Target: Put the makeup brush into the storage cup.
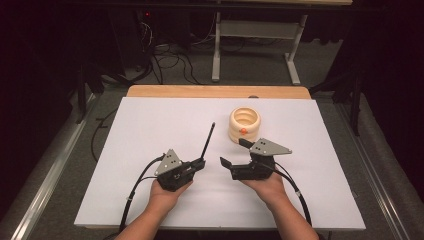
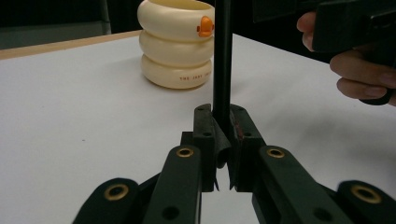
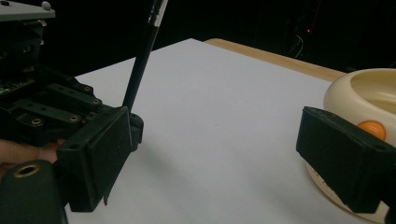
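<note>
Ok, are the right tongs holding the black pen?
No, the right tongs stand open and empty; the left tongs clamp the black pen.

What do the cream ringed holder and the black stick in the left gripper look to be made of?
Cream holder: likely glossy moulded plastic or glazed ceramic; smooth stacked rings with soft highlights, small printed lettering, an orange knob. Black stick, clamped in the left gripper: a thin, straight, rigid rod, probably plastic or painted wood with a satin sheen; a pale band near its far end looks like metal, though it is too small to tell.
</note>
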`<state>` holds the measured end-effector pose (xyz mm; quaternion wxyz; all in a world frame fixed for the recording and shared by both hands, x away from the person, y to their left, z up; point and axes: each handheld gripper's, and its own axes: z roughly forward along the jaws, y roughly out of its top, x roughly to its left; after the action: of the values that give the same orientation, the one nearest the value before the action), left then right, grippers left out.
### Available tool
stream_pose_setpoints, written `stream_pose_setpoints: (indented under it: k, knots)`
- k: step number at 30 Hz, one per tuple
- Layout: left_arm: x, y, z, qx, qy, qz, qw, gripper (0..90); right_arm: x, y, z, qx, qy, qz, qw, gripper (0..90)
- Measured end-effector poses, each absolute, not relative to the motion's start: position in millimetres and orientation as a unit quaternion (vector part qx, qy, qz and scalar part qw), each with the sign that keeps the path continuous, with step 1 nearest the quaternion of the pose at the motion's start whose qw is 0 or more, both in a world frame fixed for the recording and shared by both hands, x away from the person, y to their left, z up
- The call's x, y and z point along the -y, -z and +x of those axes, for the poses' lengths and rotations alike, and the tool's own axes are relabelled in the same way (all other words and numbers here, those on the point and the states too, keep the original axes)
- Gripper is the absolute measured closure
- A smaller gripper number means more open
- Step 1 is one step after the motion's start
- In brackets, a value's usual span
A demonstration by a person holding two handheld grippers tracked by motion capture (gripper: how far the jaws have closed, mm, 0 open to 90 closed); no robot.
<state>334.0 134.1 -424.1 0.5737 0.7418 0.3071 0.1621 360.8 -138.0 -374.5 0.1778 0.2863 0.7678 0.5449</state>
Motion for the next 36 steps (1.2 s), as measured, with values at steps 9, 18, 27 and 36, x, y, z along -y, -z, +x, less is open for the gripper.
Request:
stream_pose_setpoints:
  k: [9,18,27,36]
  knots:
    - [-124.6,428.8,330.1,-0.298,-0.157,0.750,0.569,83.8,136.8,377.9,359.5,-0.760,-0.559,0.296,0.153,16.2]
    - [-118.7,432.2,328.5,-0.296,-0.150,0.752,0.569,83.8,140.5,374.4,359.1,-0.743,-0.581,0.303,0.134,21.4]
    - [-112.0,434.5,325.1,-0.293,-0.141,0.753,0.572,83.7,140.3,372.4,358.1,-0.725,-0.607,0.306,0.109,31.8]
    - [-108.5,435.6,323.6,-0.289,-0.137,0.755,0.573,83.8,137.4,373.4,357.5,-0.719,-0.616,0.306,0.096,40.3]
